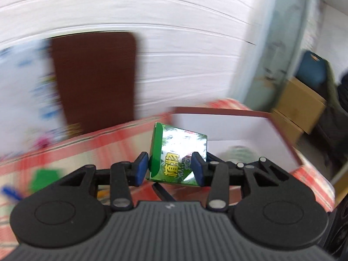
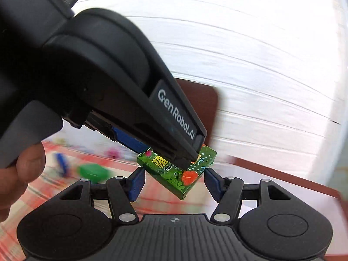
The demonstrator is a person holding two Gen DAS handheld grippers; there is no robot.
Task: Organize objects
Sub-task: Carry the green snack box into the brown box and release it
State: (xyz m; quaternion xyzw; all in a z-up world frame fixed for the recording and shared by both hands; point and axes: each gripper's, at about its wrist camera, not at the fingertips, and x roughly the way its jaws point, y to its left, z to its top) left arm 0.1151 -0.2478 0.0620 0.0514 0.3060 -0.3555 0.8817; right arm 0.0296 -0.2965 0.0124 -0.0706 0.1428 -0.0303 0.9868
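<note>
A small green box (image 1: 178, 152) with yellow lettering and a leaf print hangs tilted above the table. My left gripper (image 1: 168, 167) is shut on it, one blue pad on each side. In the right wrist view the same box (image 2: 184, 178) shows an orange flower, and the left gripper (image 2: 167, 152) reaches in from the upper left, clamped on it. My right gripper (image 2: 174, 180) stands just below, its blue pads close on either side of the box. Whether those pads touch it I cannot tell. A hand (image 2: 21, 169) holds the left gripper's grip.
An open box with a red rim and white inside (image 1: 239, 126) sits on the red checked tablecloth (image 1: 87, 148) to the right. A green object (image 2: 93, 171) and a blue one (image 2: 62, 163) lie blurred at the left. A brown board (image 1: 93, 76) leans on the white wall; cardboard boxes (image 1: 300, 102) stand far right.
</note>
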